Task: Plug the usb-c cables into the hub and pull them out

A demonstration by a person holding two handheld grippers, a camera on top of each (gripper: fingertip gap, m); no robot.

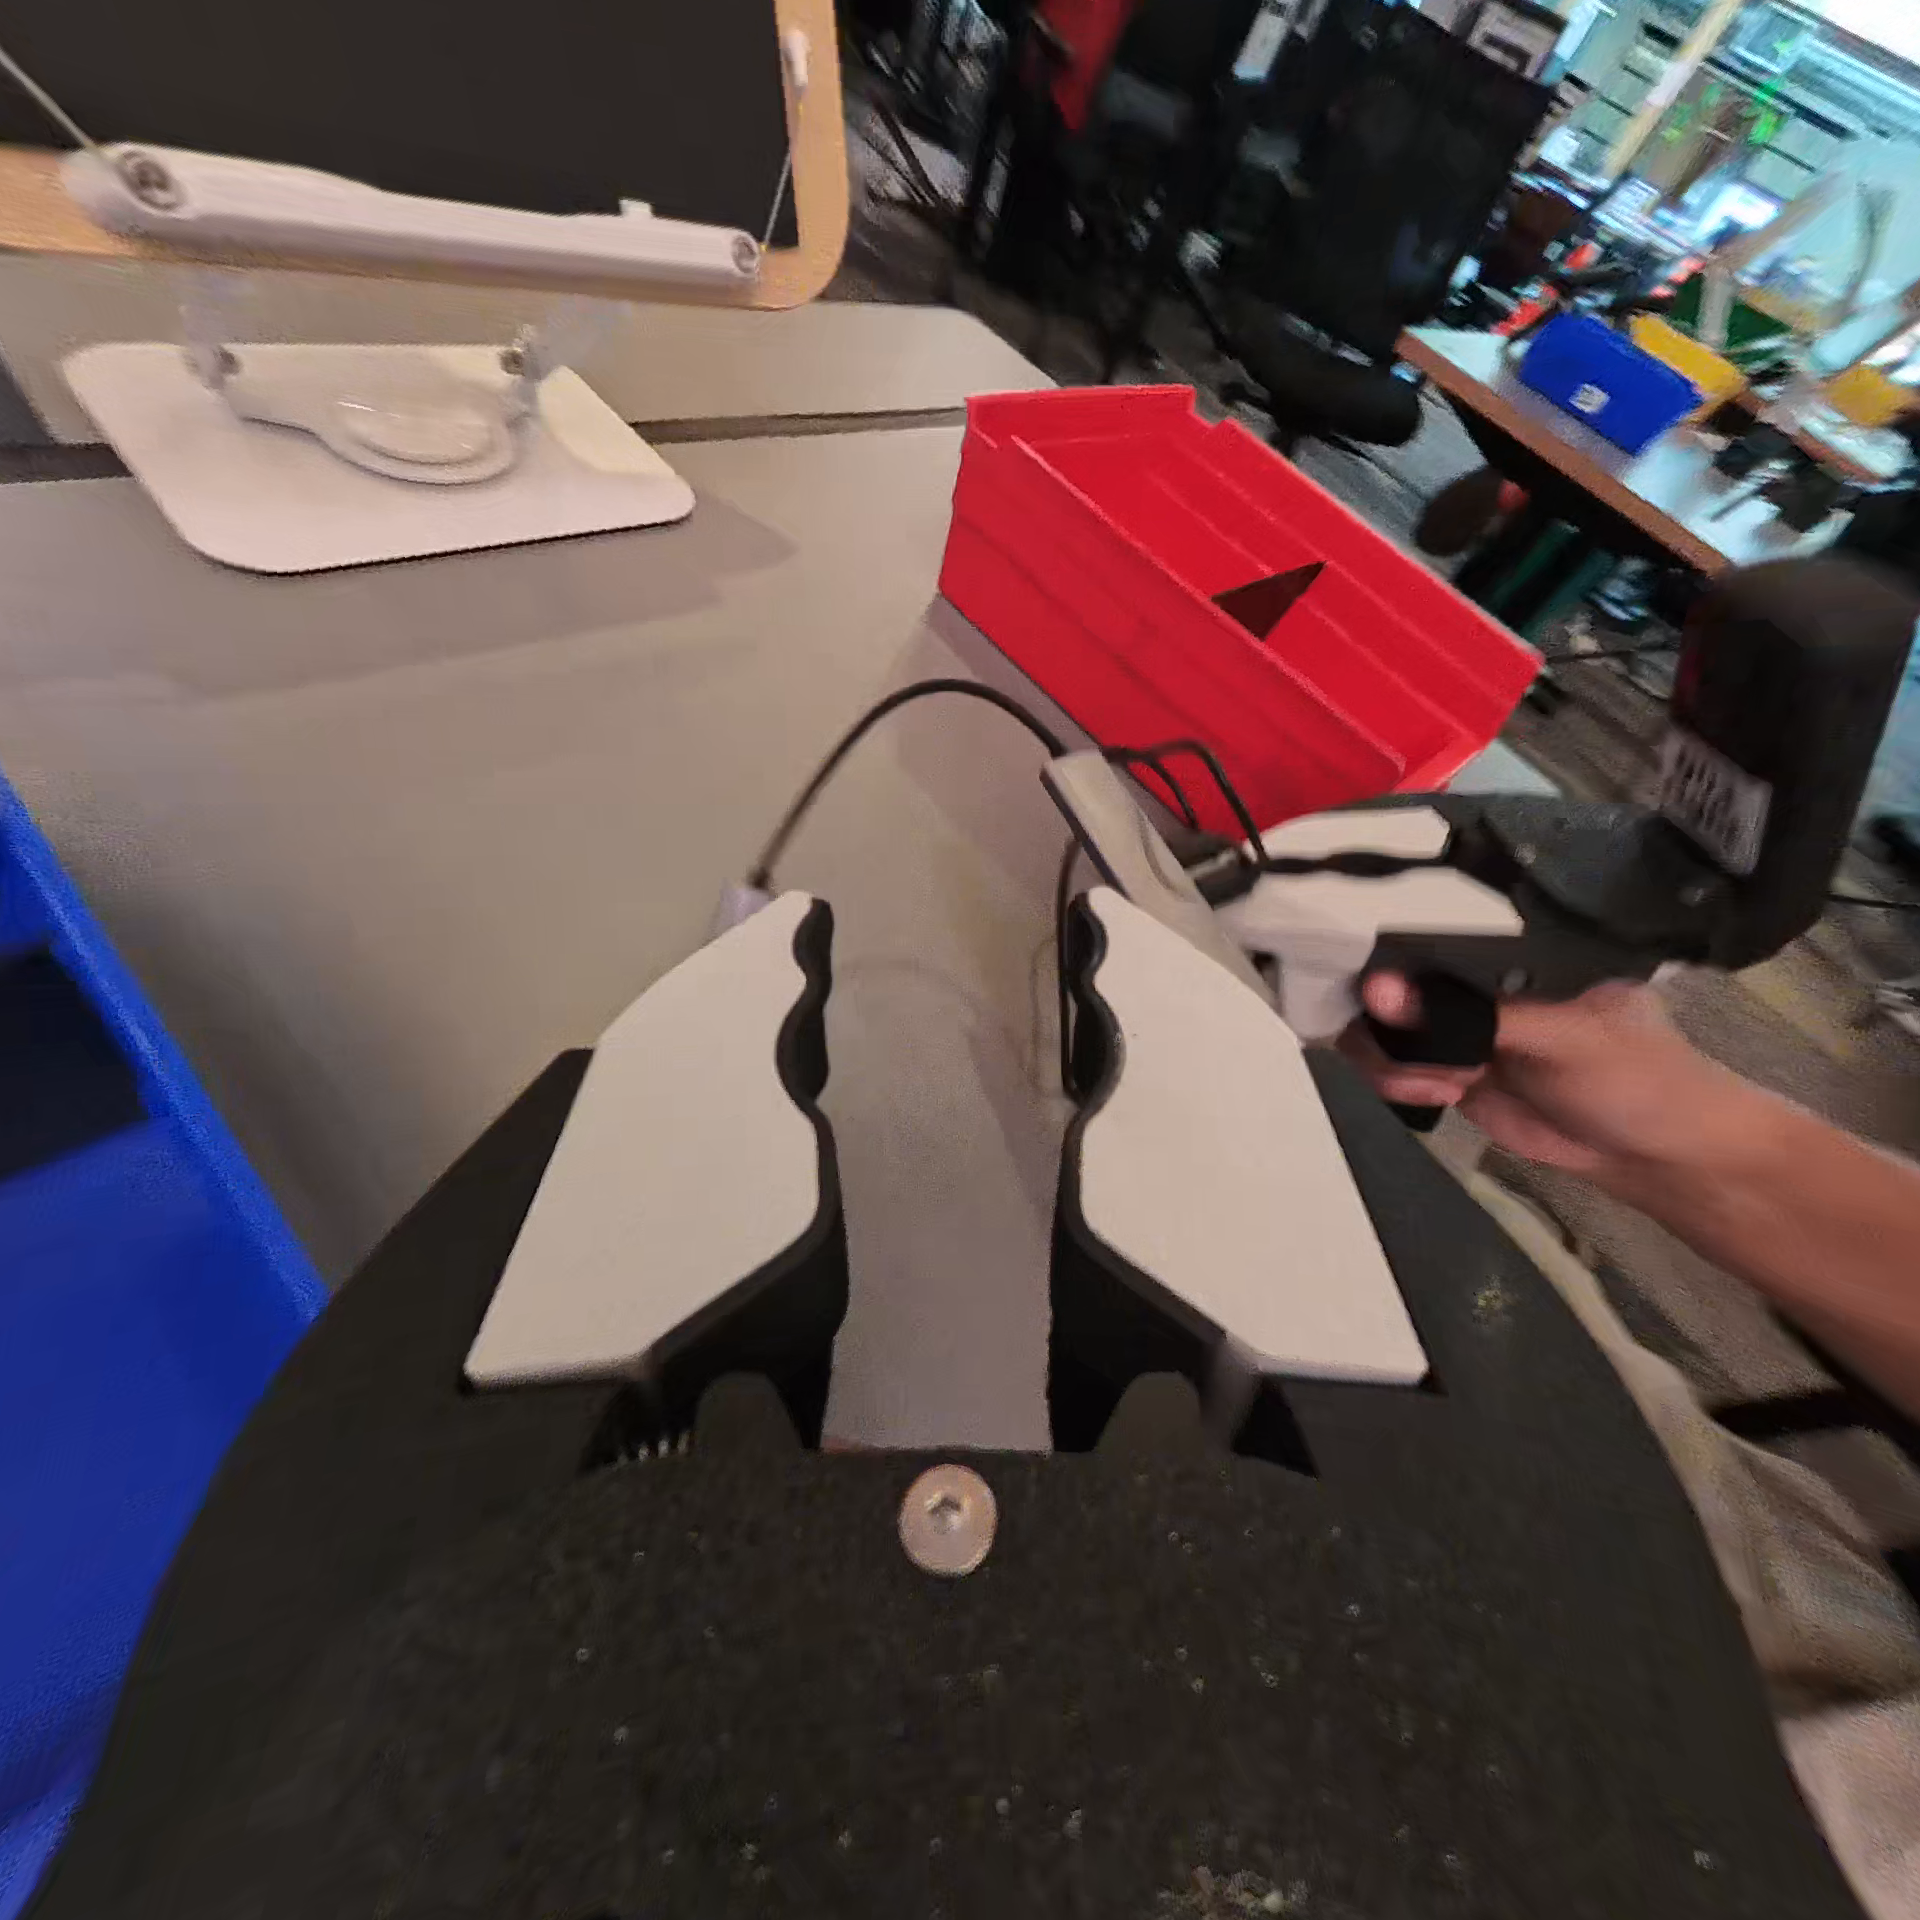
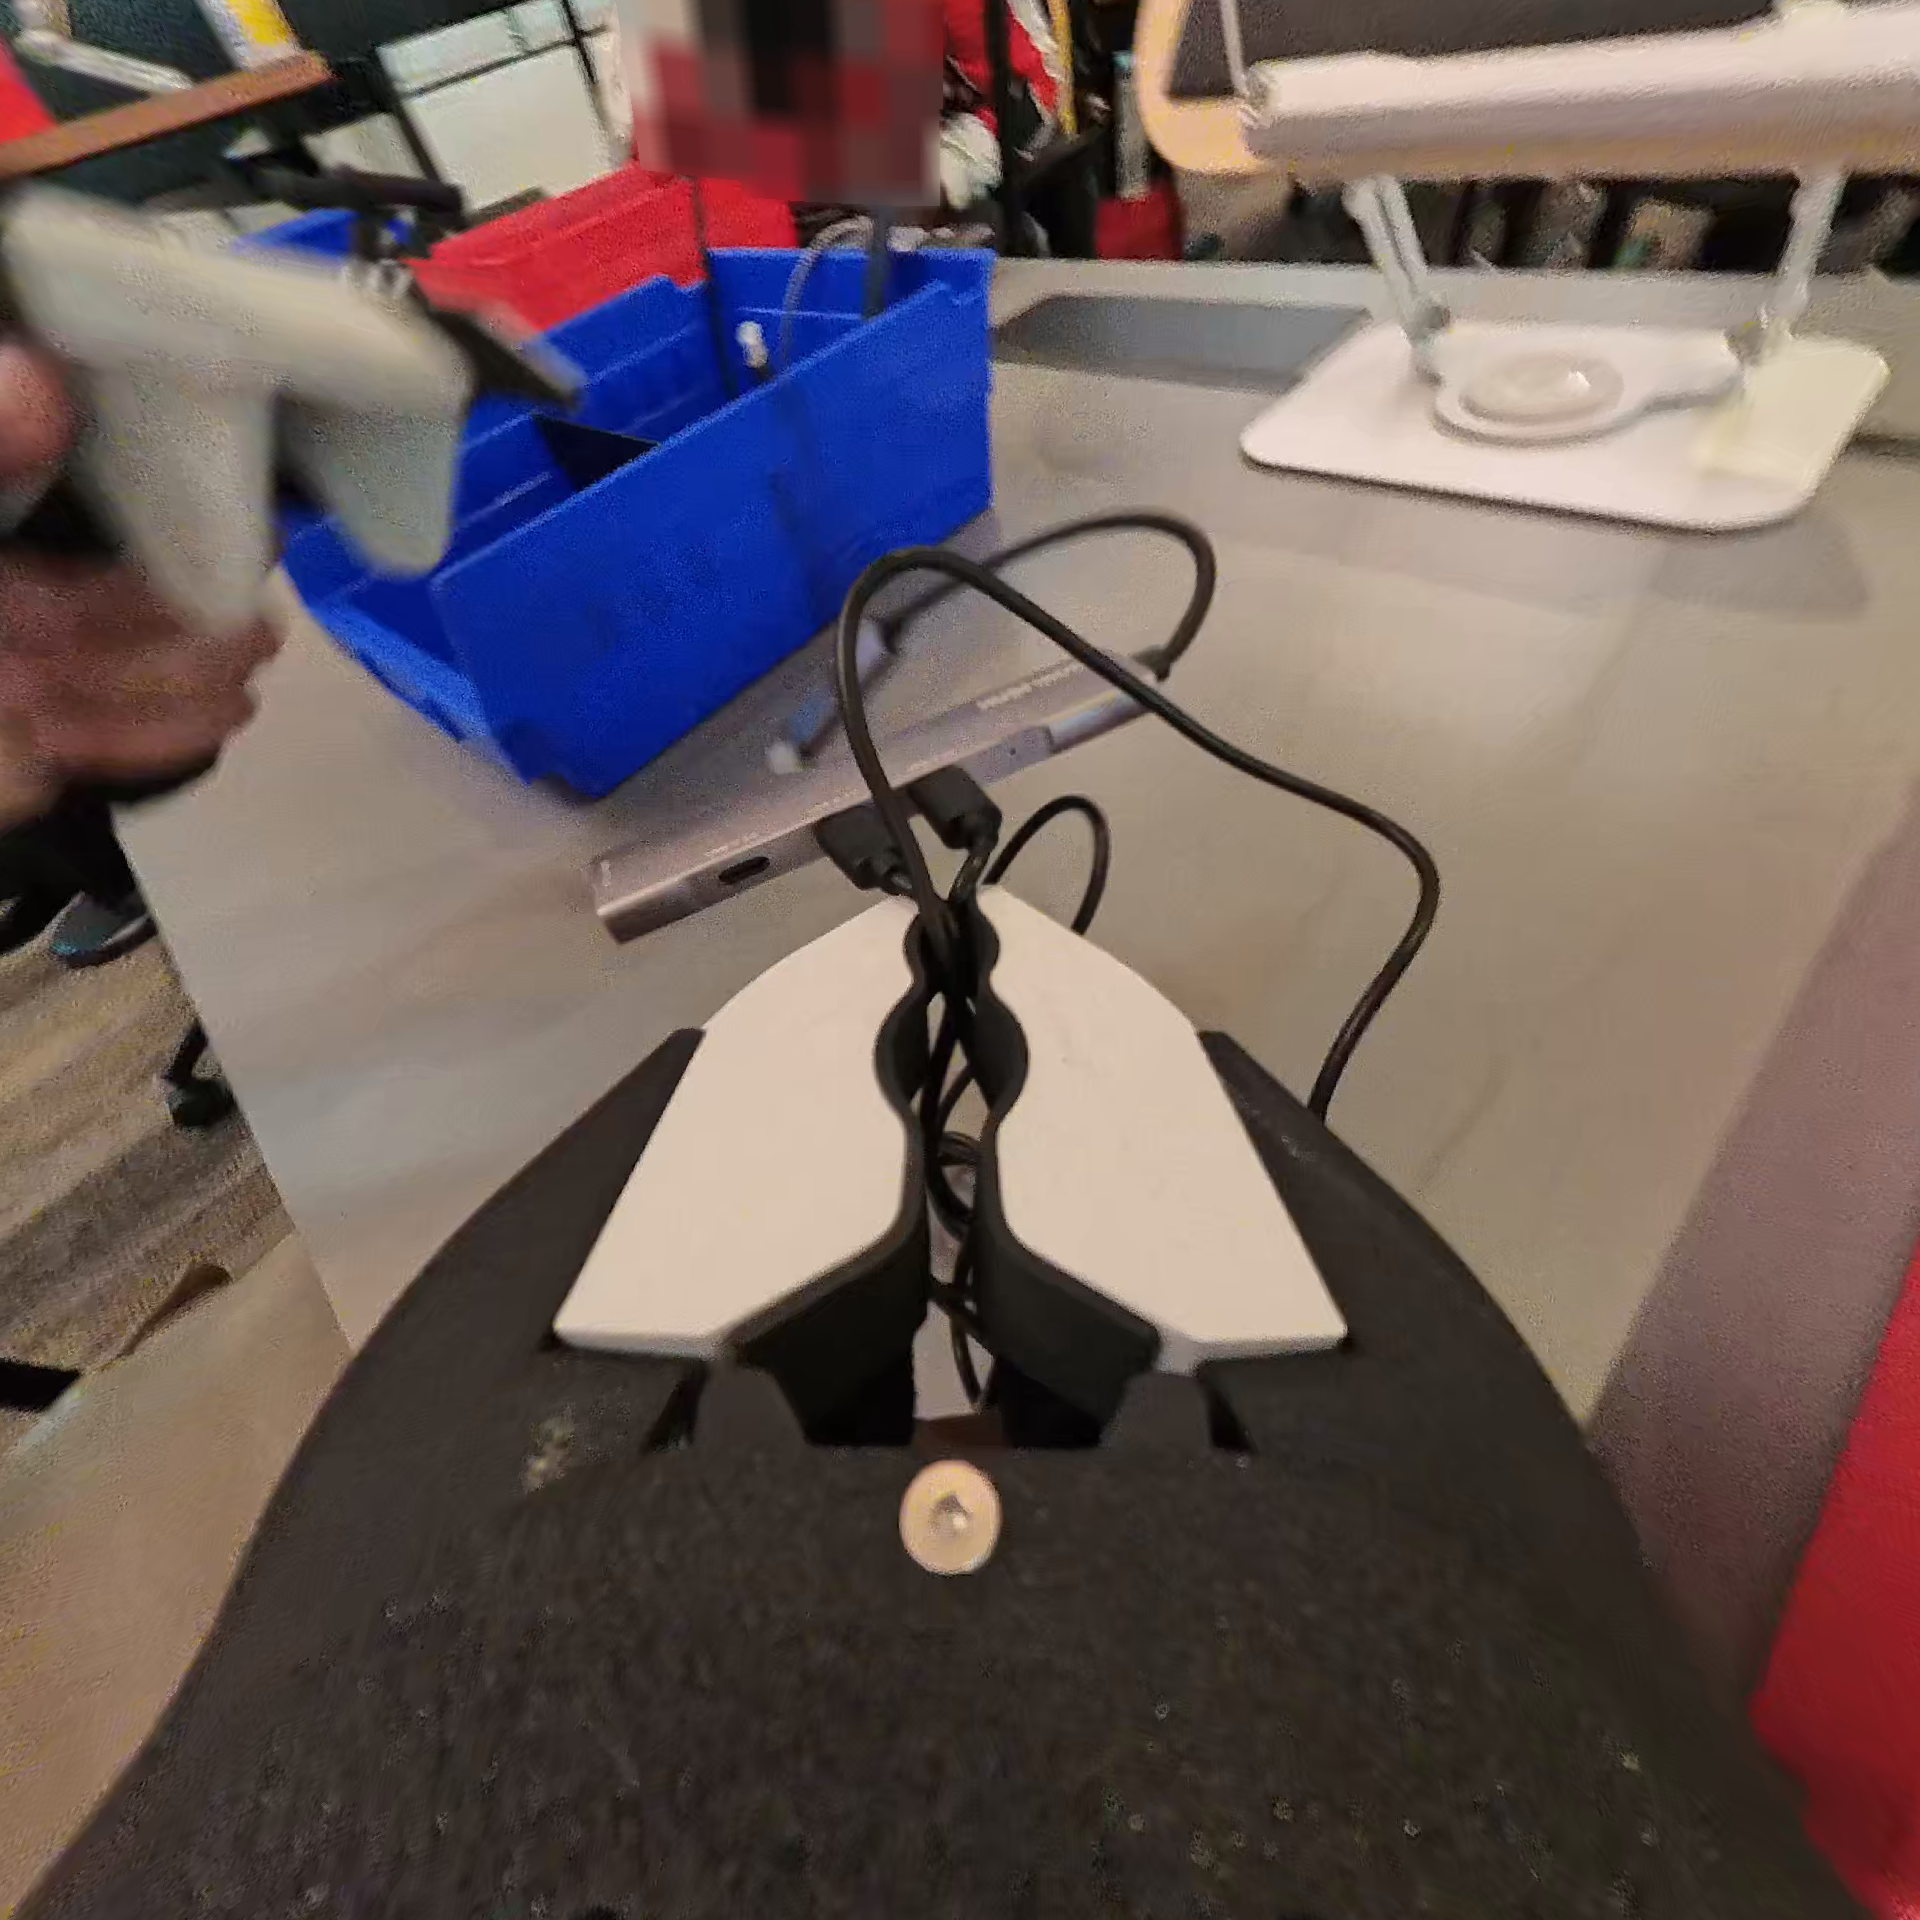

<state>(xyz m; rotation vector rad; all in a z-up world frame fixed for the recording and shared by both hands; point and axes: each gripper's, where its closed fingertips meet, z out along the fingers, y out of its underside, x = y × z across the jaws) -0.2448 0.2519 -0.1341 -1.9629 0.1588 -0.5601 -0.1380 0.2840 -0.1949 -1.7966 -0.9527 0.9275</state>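
A grey USB hub (image 2: 1023,717) lies on the grey table. It also shows in the left wrist view (image 1: 1107,821), partly behind my right finger. Two black USB-C plugs (image 2: 862,842) (image 2: 958,808) sit at the hub's near edge, apparently in its ports. An empty port (image 2: 743,869) is to their left. My right gripper (image 2: 951,920) is shut on the black cables (image 2: 1299,790) just behind the plugs; it also shows in the left wrist view (image 1: 1242,878). My left gripper (image 1: 951,925) is open and empty, left of the hub. It appears blurred in the right wrist view (image 2: 509,353).
A red bin (image 1: 1195,623) stands behind the hub. A blue bin (image 2: 675,520) holding cables stands on the other side, also at the left wrist view's edge (image 1: 104,1143). A white stand (image 1: 364,447) is at the back. The hub's own black lead (image 1: 914,701) loops over the table.
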